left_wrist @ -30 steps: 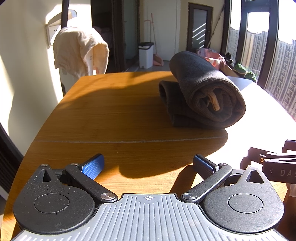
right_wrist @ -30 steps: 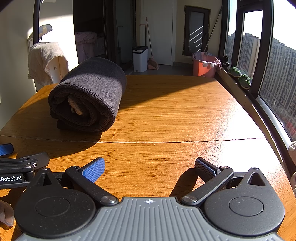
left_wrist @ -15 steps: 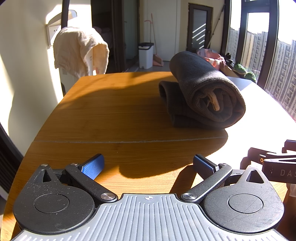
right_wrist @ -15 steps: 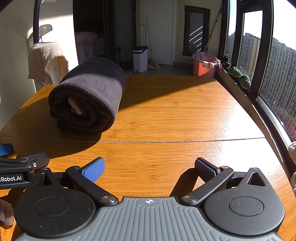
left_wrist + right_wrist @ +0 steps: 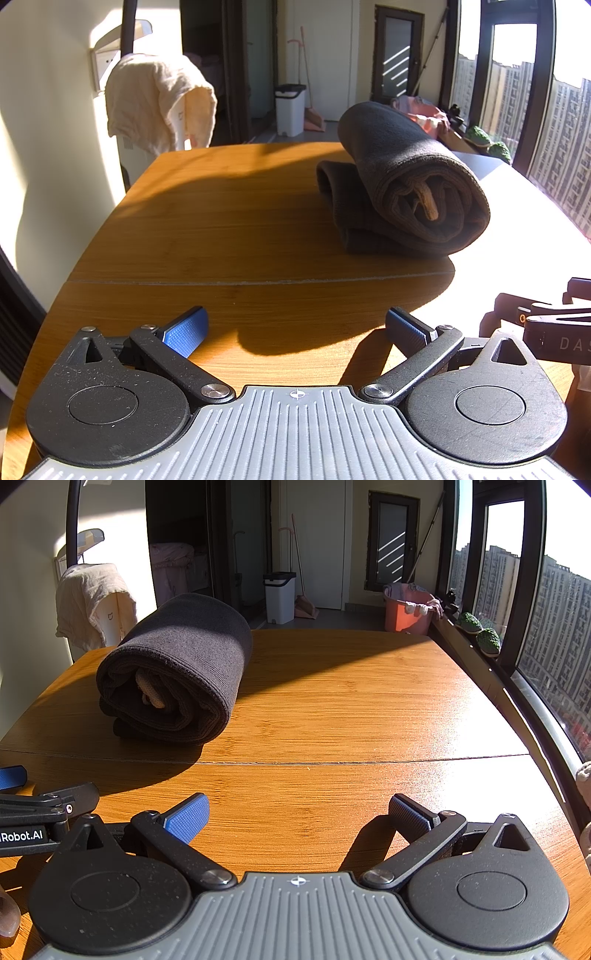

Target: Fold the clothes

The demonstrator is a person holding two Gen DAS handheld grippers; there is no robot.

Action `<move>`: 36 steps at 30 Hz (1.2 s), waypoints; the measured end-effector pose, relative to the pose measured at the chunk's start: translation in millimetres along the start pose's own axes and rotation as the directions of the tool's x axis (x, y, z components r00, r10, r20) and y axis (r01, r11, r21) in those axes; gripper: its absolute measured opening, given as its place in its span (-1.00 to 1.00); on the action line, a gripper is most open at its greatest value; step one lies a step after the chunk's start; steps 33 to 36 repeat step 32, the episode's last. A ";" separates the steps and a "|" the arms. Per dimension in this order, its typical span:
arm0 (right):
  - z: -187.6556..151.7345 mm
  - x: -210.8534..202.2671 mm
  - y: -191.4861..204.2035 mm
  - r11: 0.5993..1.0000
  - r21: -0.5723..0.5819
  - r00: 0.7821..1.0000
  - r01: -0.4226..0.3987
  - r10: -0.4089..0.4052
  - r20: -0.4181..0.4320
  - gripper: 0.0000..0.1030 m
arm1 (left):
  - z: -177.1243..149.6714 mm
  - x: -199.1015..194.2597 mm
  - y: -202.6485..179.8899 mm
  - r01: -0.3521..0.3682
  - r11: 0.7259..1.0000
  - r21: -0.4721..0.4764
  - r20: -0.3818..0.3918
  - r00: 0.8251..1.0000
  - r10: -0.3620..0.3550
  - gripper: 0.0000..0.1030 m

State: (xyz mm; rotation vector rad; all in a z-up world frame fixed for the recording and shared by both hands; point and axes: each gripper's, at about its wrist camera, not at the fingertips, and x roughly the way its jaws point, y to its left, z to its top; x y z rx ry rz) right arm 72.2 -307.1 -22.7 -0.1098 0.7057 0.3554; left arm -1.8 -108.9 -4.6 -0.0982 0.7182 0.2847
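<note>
Dark rolled garment (image 5: 406,184) on sunlit wooden desk (image 5: 229,229), well beyond left claw (image 5: 295,328) and right claw (image 5: 299,812), both spread apart, empty.

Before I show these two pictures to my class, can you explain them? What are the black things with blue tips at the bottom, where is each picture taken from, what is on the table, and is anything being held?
Each picture comes from a camera mounted on a hand-held gripper, looking forward along its two fingers. No robot: a person holds one gripper in each hand. One view shows the left gripper, the other the right gripper. The blue tips are the finger pads. Both grippers are open and hold nothing, low over the near part of a wooden table. On the table lies one dark garment, rolled into a bundle, apart from both grippers. Each view also catches the other gripper at its edge. Behind the table a pale cloth hangs over something.
</note>
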 end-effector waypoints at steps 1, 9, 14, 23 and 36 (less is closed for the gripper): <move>0.0 0.0 0.0 1.000 0.000 1.000 0.000 0.000 0.000 1.00 | 0.0 0.0 0.0 0.000 1.000 0.000 0.000 1.000 0.000 1.00; 0.3 0.1 0.8 1.000 -0.001 1.000 -0.002 0.002 -0.001 1.00 | 0.1 0.2 0.4 0.000 1.000 -0.001 0.000 1.000 0.000 1.00; 0.5 0.5 1.0 1.000 -0.002 1.000 -0.003 0.003 -0.001 1.00 | -0.1 0.5 0.3 -0.001 1.000 -0.002 0.000 1.000 0.001 1.00; 0.6 0.5 0.2 1.000 -0.004 1.000 -0.003 0.003 -0.002 1.00 | 0.6 0.6 -0.2 -0.005 1.000 -0.005 -0.003 1.000 0.005 1.00; 0.2 0.0 -2.3 1.000 -0.006 1.000 -0.006 0.006 -0.004 1.00 | 1.0 1.0 -1.2 -0.006 1.000 -0.010 -0.002 1.000 0.006 1.00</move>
